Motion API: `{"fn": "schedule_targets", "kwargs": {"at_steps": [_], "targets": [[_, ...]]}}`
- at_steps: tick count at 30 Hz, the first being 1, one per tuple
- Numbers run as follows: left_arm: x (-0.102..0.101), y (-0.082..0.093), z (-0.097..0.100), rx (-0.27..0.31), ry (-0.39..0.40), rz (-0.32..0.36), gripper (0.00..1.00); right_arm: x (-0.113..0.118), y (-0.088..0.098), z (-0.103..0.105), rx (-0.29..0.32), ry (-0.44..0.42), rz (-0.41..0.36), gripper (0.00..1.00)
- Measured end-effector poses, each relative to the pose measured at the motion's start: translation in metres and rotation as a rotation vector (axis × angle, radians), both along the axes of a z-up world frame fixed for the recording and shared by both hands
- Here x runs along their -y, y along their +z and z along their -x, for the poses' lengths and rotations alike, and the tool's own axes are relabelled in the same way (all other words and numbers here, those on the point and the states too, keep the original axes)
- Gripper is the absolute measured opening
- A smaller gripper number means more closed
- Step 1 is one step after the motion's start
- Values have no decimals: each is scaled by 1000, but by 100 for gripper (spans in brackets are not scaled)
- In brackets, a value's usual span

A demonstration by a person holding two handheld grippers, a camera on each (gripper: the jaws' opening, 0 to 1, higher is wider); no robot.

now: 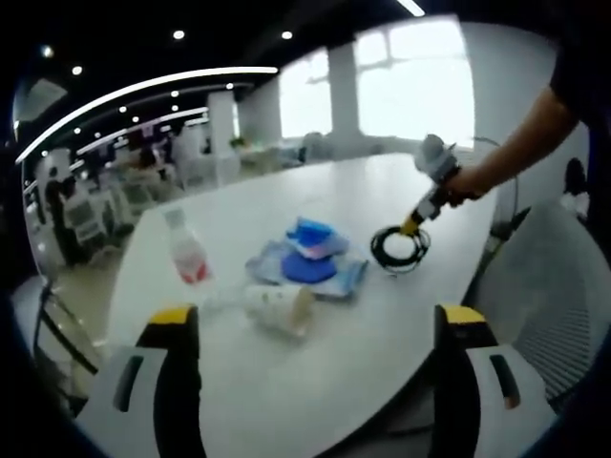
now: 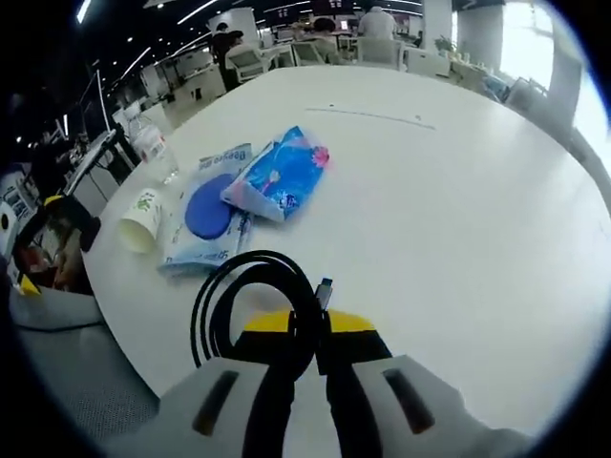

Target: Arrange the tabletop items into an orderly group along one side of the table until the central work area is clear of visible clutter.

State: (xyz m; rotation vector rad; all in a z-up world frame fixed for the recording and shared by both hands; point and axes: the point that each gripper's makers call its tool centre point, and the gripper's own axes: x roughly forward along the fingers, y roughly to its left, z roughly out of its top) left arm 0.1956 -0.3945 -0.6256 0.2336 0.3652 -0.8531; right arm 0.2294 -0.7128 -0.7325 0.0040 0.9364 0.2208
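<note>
- While the right gripper has its jaws closed together on the coiled black cable, the step in hand appears to be carrying that coil toward the other items; it is done well by keeping the coil low over the white table, so the loop does not unwind, and setting it just beside the group.
- Seen from the right gripper view, the coil rises from the jaws toward 11 o'clock, its small connector tip at 12 o'clock.
- Blue tissue packs, a flat blue-and-white wipes pack and a tipped paper cup lie between 10 and 12 o'clock, near one another.
- From the left gripper view, the left gripper stands wide open and holds nothing.
- Paper cup lies just ahead at 12 o'clock, the clear bottle at 11 o'clock, the cable at 1 o'clock.
</note>
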Motion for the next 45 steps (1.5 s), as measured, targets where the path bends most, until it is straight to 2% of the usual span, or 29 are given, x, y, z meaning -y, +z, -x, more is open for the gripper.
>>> {"fn": "schedule_targets", "kwargs": {"at_steps": [18, 29, 37, 39, 41, 42, 45], "targets": [[-3, -1, -1, -10, 14, -8, 99, 9, -30, 16, -71, -48, 10, 10], [-3, -4, -1, -17, 11, -16, 98, 10, -36, 22, -76, -35, 22, 11], [-3, -4, -1, -17, 10, -18, 98, 10, -33, 24, -80, -20, 6, 11], [-3, -4, -1, -18, 10, -17, 98, 10, -30, 23, -64, -12, 7, 16], [-3, -4, -1, -17, 10, -15, 98, 15, -24, 15, 0, 24, 56, 28], [-3, -4, 0, -17, 9, -14, 98, 14, -23, 15, -1, 30, 58, 31], [-3, -4, 0, -17, 8, -15, 98, 15, -19, 9, 20, 39, 52, 34]]}}
